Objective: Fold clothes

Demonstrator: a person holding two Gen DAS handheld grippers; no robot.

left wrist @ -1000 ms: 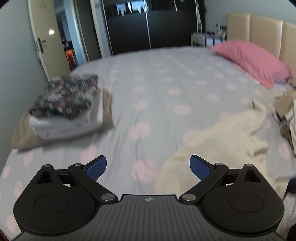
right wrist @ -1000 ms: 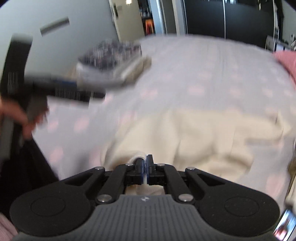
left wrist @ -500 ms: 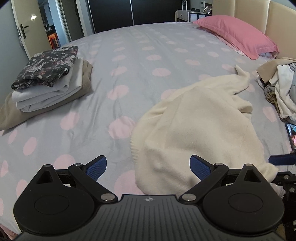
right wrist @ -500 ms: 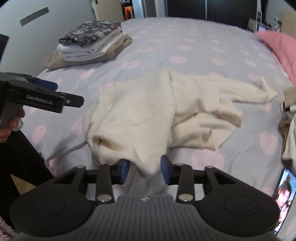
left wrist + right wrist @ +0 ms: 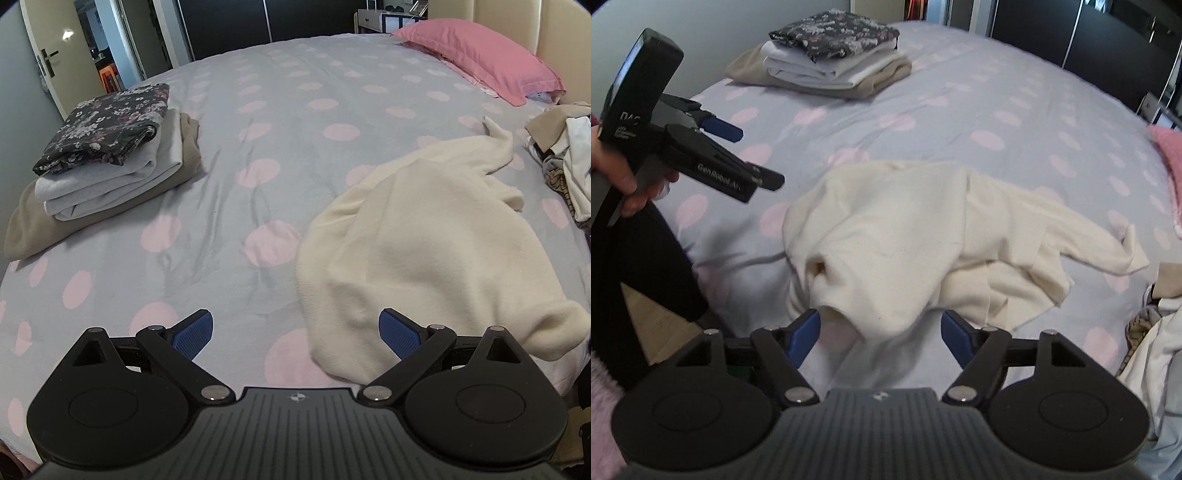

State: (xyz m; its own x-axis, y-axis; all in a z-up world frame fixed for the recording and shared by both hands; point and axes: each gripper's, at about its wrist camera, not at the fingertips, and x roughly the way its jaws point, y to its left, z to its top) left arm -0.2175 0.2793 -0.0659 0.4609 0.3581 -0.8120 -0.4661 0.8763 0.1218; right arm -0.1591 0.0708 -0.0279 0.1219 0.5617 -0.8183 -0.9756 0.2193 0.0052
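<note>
A wide bed (image 5: 295,122), spread with a grey sheet dotted in pink, carries everything. A cream sweater (image 5: 424,236) lies rumpled near its front edge. Toward the far left corner sits a folded stack (image 5: 110,155), a dark floral piece on top. A pink pillow (image 5: 476,55) rests by the headboard, and a loose heap of clothes (image 5: 565,158), perhaps unsorted laundry, lies at the right edge.

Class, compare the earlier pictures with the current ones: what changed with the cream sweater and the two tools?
The right tool, shut on the cream sweater a second ago, opened and let it go; the sweater now lies on the bed. The left tool stayed open; the folded stack stayed put.
</note>
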